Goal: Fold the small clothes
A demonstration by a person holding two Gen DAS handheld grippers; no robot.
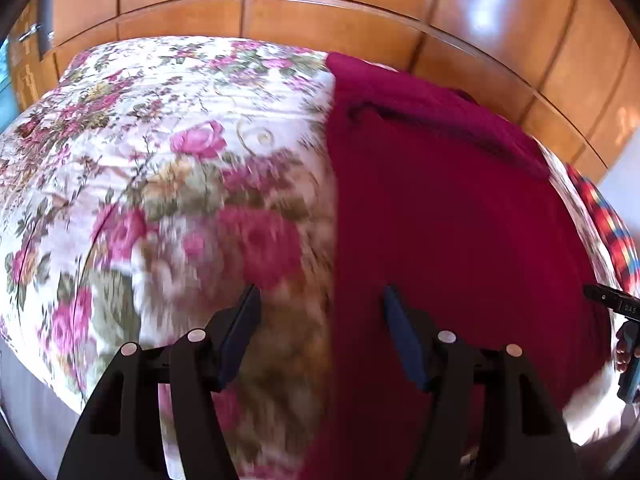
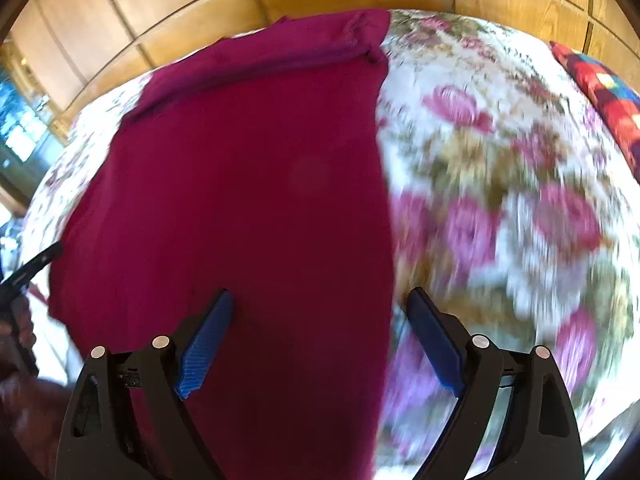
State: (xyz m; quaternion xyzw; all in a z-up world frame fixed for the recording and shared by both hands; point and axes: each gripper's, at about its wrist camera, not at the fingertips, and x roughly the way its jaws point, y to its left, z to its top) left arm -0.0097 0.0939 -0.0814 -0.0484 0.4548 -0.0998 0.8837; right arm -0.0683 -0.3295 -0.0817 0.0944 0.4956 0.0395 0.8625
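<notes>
A dark magenta garment (image 1: 440,208) lies flat on the floral bedspread (image 1: 168,152), with a folded band along its far end. My left gripper (image 1: 320,294) is open and hovers over the garment's left edge, nothing between its blue pads. In the right wrist view the same garment (image 2: 248,184) fills the left and middle. My right gripper (image 2: 322,300) is open above the garment's right edge, one finger over the cloth, the other over the bedspread (image 2: 500,184). The near parts of both views are blurred.
Wooden wardrobe doors (image 1: 320,0) rise behind the bed. A red checked cloth (image 2: 600,96) lies at the bed's far right. The other gripper and a hand (image 1: 624,344) show at the right edge of the left view. White sheet hangs at the bed's near edge.
</notes>
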